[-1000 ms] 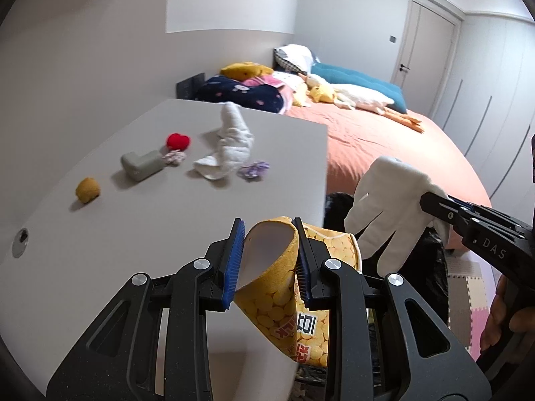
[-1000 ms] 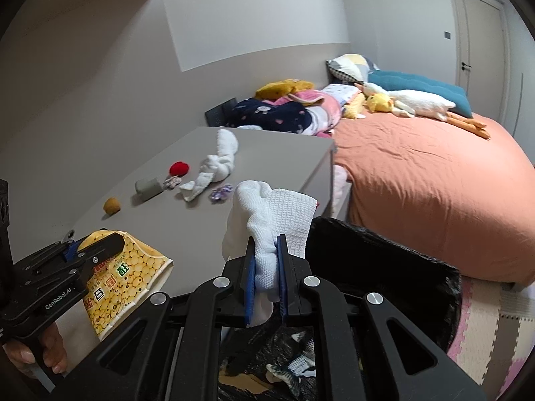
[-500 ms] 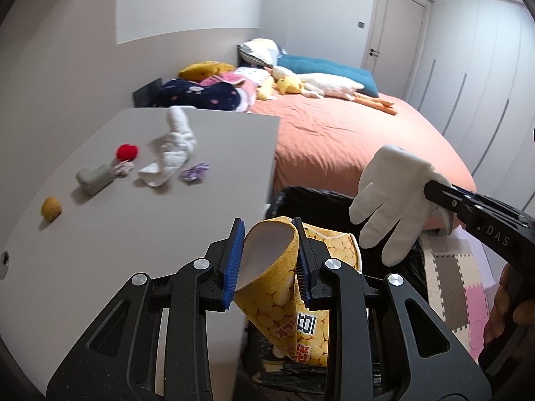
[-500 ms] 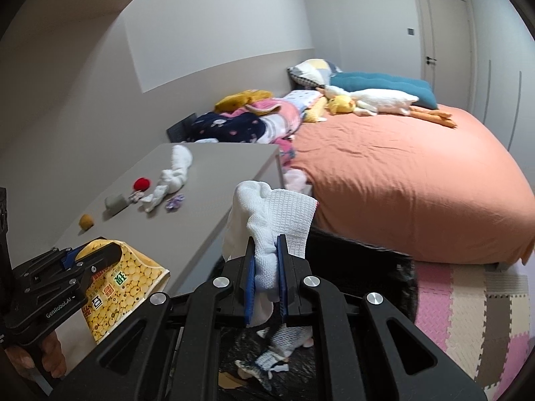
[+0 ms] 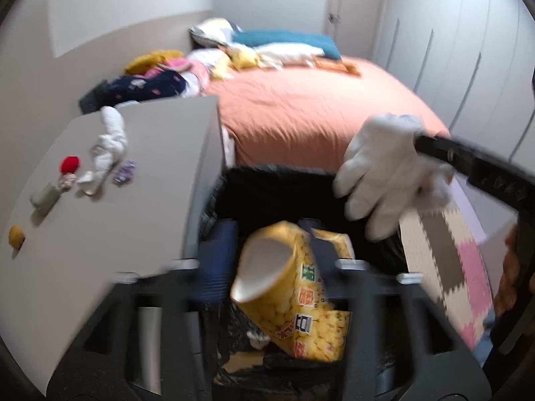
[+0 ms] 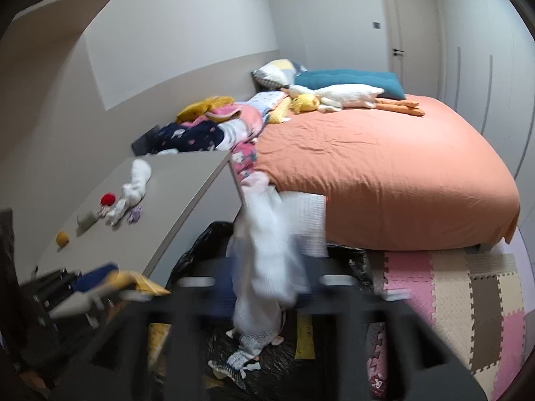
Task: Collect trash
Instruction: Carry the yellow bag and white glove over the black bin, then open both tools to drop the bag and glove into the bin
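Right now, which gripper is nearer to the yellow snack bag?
Left. The yellow snack bag sits between the left gripper's just-opened jaws, over the black trash bag. The right gripper is farther right, around the white cloth.

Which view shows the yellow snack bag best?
The left wrist view: the yellow snack bag fills the centre, open mouth and printing visible, over the black bin bag. The right wrist view catches only a blurred yellow edge.

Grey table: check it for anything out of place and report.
Small clutter sits on the grey table: a crumpled white cloth, a red ball, a purple scrap, a grey block and a yellow lump. Nothing is spilled or broken.
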Available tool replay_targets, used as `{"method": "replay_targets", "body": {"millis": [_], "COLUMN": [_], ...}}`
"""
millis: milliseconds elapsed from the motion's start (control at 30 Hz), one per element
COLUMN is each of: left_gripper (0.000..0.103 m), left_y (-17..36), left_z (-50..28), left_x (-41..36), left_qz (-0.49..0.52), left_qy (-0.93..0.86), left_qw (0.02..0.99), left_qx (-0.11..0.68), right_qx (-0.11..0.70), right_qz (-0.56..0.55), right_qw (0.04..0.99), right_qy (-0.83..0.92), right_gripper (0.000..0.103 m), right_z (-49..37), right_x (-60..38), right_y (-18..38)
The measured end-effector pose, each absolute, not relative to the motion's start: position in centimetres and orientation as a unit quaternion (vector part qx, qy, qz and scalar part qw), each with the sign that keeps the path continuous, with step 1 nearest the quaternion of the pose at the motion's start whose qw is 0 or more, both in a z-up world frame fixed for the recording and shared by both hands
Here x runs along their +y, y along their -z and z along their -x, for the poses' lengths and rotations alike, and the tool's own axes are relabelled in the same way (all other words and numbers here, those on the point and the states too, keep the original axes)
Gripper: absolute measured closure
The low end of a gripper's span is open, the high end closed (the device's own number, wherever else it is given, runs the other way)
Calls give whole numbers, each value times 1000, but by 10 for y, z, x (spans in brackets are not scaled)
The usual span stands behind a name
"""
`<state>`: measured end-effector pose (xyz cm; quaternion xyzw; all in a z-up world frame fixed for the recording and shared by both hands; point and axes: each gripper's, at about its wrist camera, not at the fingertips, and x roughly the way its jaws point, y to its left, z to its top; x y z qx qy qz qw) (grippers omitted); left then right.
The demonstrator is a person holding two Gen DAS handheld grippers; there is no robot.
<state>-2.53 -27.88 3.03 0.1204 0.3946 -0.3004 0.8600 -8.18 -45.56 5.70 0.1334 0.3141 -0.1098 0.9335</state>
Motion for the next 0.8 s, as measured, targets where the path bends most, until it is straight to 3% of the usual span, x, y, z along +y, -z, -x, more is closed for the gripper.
{"method": "replay_targets", "body": {"millis": [33, 800], "left_gripper": [7, 6], "left_y": [-28, -8], "left_z": [27, 6], "left_x": [-283, -253], "left_qz": [-130, -125], "left_qy": [298, 254], "left_qw": [860, 871], "left_qx": [393, 401], "right_qx": [305, 332], "right_qz": [-135, -120], "right_qw": [936, 929], "right_qy": [114, 108], "right_gripper": [20, 20], "right_z": [84, 57], "right_x": [-457, -439], "right_y": [-58, -40]}}
